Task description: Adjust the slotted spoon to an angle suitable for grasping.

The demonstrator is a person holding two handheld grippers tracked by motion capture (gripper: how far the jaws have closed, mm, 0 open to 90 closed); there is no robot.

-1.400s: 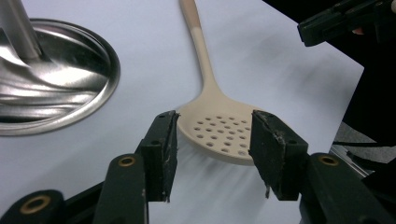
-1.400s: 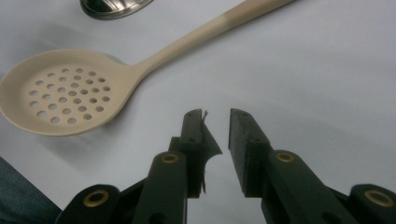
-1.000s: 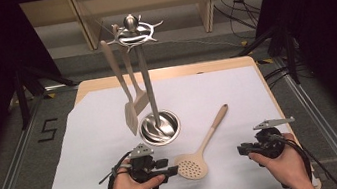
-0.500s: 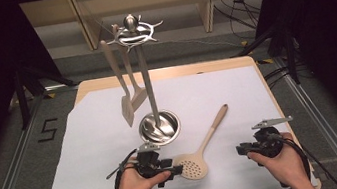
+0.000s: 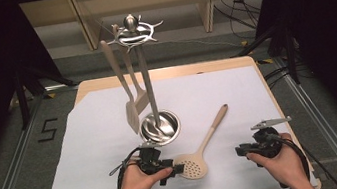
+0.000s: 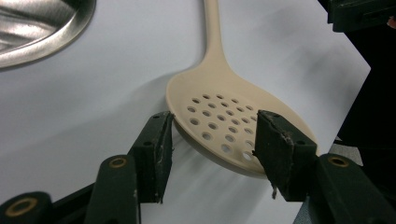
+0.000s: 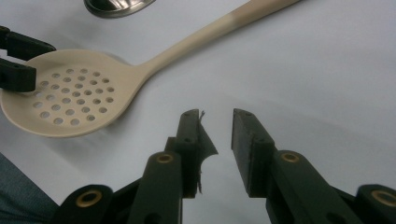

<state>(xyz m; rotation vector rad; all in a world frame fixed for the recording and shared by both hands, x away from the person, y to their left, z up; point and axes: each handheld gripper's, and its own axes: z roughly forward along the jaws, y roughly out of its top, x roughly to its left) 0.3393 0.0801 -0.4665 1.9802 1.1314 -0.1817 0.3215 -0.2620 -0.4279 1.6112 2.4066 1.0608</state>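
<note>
A lab recording rig: paper-covered table between metal floor rails, black drapes, trailing cables.

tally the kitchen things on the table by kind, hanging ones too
slotted spoon, lying on the white sheet: 1
hanging utensils, a spatula and another behind it: 2
metal utensil stand: 1
total: 4
</note>
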